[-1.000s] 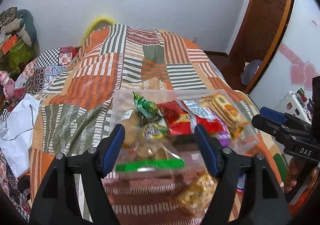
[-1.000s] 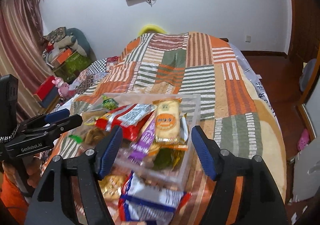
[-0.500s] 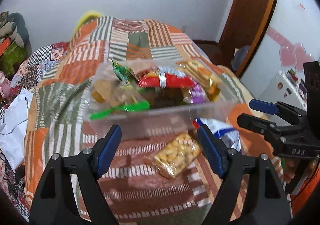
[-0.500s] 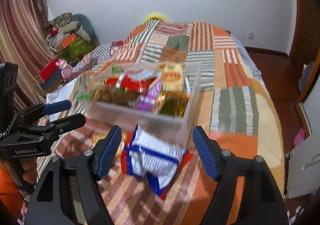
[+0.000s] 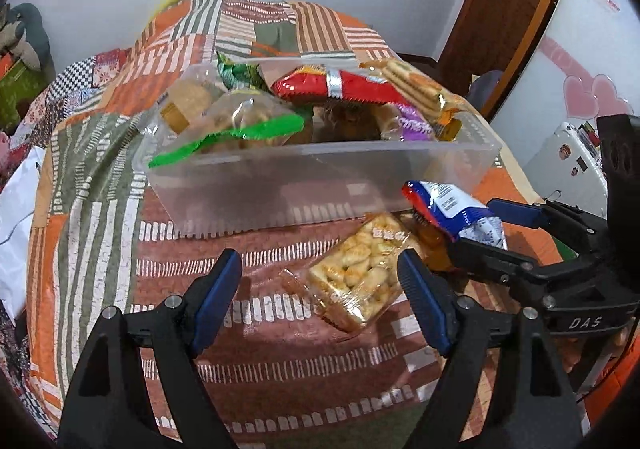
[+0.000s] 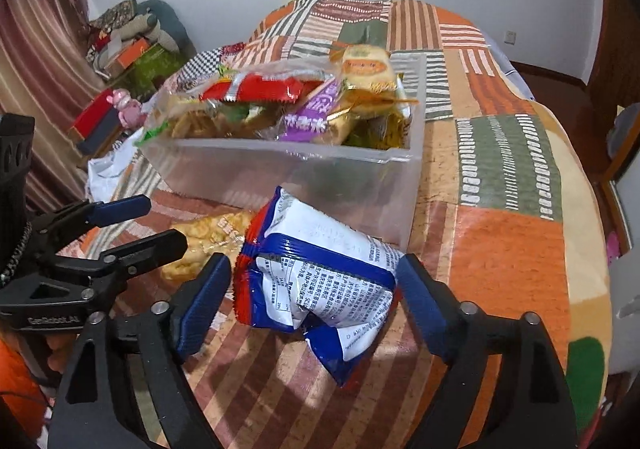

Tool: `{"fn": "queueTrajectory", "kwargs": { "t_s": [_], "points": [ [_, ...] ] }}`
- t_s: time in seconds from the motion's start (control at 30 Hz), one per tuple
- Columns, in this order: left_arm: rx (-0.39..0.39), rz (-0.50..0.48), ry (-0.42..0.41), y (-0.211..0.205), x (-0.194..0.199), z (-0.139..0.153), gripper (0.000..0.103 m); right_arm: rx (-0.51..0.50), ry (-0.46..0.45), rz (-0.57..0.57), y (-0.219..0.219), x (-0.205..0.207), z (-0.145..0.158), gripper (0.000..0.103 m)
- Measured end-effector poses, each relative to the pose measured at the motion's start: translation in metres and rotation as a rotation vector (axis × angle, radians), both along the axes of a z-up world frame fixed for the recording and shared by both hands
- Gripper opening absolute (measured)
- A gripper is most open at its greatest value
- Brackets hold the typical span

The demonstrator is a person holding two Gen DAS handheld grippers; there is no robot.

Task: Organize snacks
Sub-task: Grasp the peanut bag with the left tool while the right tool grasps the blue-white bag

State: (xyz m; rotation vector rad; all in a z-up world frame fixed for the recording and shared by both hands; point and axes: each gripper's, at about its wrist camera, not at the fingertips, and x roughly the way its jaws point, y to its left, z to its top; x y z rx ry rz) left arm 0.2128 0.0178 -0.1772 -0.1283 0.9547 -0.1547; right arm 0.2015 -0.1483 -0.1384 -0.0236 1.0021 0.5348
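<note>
A clear plastic bin (image 5: 320, 185) full of snack packets stands on the patchwork bedspread (image 5: 100, 177). In front of it lie a clear packet of yellow crackers (image 5: 360, 273) and a blue-and-white bag (image 6: 320, 277). My left gripper (image 5: 320, 261) is open low over the bed, the cracker packet lying between its fingers, close to the right one. My right gripper (image 6: 314, 265) straddles the blue-and-white bag (image 5: 452, 209); its jaws are opening and the pads do not press the bag. Each gripper shows in the other's view: left gripper (image 6: 166, 223), right gripper (image 5: 472, 225).
The bin (image 6: 280, 169) holds a red packet (image 6: 252, 87), a purple one (image 6: 316, 113) and a biscuit pack (image 6: 366, 67). White cloth (image 5: 16, 217) lies off the bed's left side. Stuffed toys and boxes (image 6: 132, 45) sit by the curtain. A wooden door (image 5: 504, 9) is at the right.
Both grippers have sunk toward the bed and tilted down. The bin has slid up in both views, and the loose packets now lie between the fingers. Both jaws stand wider.
</note>
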Motion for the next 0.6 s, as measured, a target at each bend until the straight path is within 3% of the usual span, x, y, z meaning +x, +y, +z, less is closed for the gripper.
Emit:
{"fn": "queueTrajectory", "kwargs": {
  "t_s": [0.33,0.6],
  "points": [
    [-0.058,-0.023,0.041,-0.009,0.013,-0.017,0.08,0.012,0.036,-0.005,-0.004,0.003,-0.011,0.088],
    [-0.062,-0.078,0.059,-0.028,0.014,-0.022,0.083,0.015,0.025,0.012,-0.015,-0.009,-0.006,0.075]
  ]
}}
